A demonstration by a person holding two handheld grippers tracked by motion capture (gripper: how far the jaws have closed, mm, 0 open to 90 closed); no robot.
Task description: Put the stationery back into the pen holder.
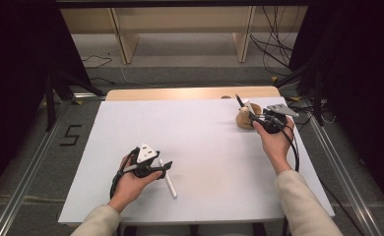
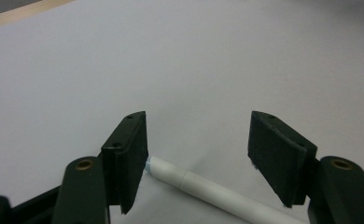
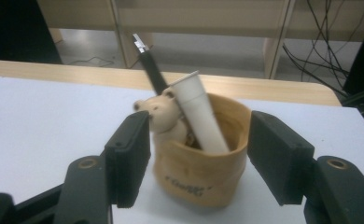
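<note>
A white pen (image 1: 169, 181) lies on the white tabletop (image 1: 200, 128) near the front left. My left gripper (image 1: 166, 167) is low over it, open, with the pen's far end (image 2: 208, 186) on the table between the jaws, close to the left pad (image 2: 131, 149) and well short of the right one. At the back right stands a tan wooden cup (image 1: 244, 120) with a small bear figure (image 3: 159, 112) on its rim. It holds a black pen (image 3: 150, 63) and a second white pen (image 3: 199, 109). My right gripper (image 1: 253, 114) is open just in front of the cup (image 3: 203, 172), one jaw to each side.
The table's bare wooden edge (image 1: 190, 92) runs along the back. Beyond it are a wooden shelf frame (image 1: 126, 44) and loose cables (image 1: 273, 49) on the floor. Metal rails (image 1: 27, 162) flank the table.
</note>
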